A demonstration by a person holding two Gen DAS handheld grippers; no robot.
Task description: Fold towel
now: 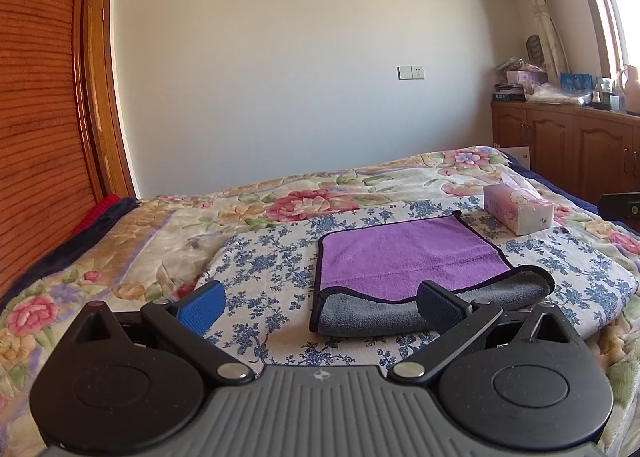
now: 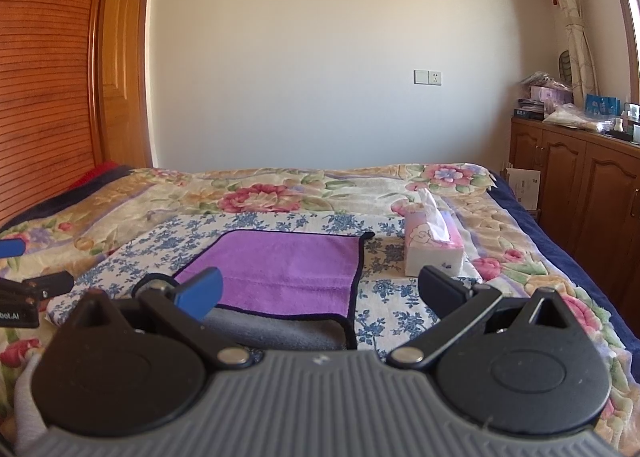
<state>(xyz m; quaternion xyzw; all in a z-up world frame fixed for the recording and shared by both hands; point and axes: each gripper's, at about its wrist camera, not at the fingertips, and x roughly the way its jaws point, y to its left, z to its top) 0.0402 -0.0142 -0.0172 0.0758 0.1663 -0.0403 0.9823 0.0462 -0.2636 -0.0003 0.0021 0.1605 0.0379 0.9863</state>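
Observation:
A towel (image 1: 404, 253), purple on one face and grey on the other with a dark hem, lies on a blue-flowered cloth (image 1: 272, 257) on the bed. Its near edge is rolled over, showing the grey side (image 1: 368, 313). My left gripper (image 1: 320, 307) is open and empty, just short of the towel's near left corner. In the right wrist view the towel (image 2: 288, 273) lies ahead, and my right gripper (image 2: 320, 293) is open and empty over its near right corner. The left gripper also shows at that view's left edge (image 2: 24, 297).
A pink tissue box (image 1: 518, 209) stands on the bed right of the towel, and it also shows in the right wrist view (image 2: 434, 249). A wooden wardrobe (image 1: 40, 117) is at left, a wooden cabinet (image 2: 580, 185) with clutter at right.

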